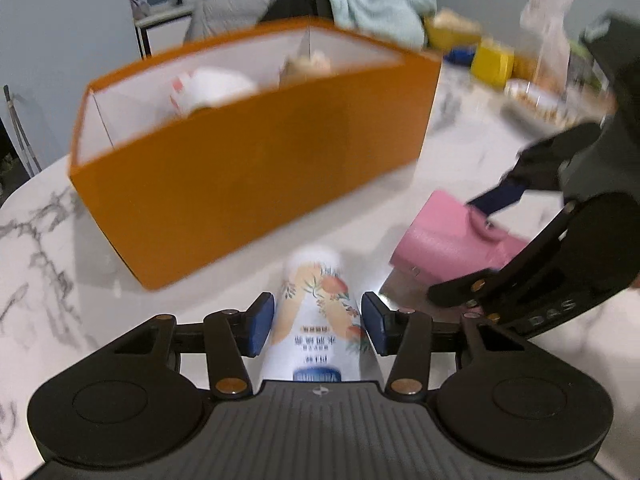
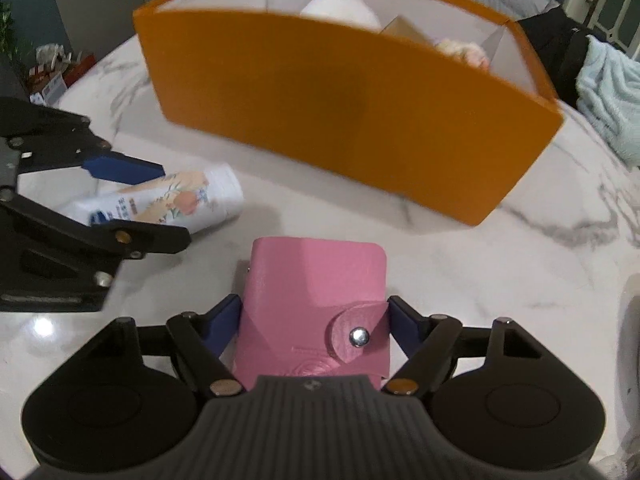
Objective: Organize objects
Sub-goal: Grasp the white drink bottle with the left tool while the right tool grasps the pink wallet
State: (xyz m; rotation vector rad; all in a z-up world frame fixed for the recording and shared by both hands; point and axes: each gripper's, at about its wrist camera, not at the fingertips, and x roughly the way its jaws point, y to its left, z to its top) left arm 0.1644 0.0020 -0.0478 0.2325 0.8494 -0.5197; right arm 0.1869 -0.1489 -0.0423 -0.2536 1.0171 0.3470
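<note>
White marble with grey veins covers the round tabletop [image 2: 460, 264] on which everything rests. Straight ahead of both tongs stands a tall orange cardboard box [image 1: 256, 176] with a white lining, and the tops of a white rounded object [image 2: 340, 10] and a tan and pinkish bundle [image 2: 460, 50] show above its rim; what they are is too blurred to tell.

Between the blue pads of the left gripper [image 1: 318, 322] lies a white cylindrical bottle printed with peach-coloured fruit and leaves [image 1: 320, 312], on its side, its far end pointing toward the box. The pads sit against its flanks, so these tongs are clenched on the bottle, which seems to lie on the marble.

Just to the right of those tongs, the right gripper [image 2: 314, 326] straddles a pink leather wallet with a snap-button strap [image 2: 316, 292]. Its blue pads touch the wallet's two side edges near the strap, so it is grasping the wallet, which lies flat on the table just short of the box.

Beyond the box, to the right of the left tongs, a pale blue towel [image 1: 380, 8], a yellow container [image 1: 492, 60] and a clear plastic bag [image 1: 548, 20] crowd the far edge, all blurred.
</note>
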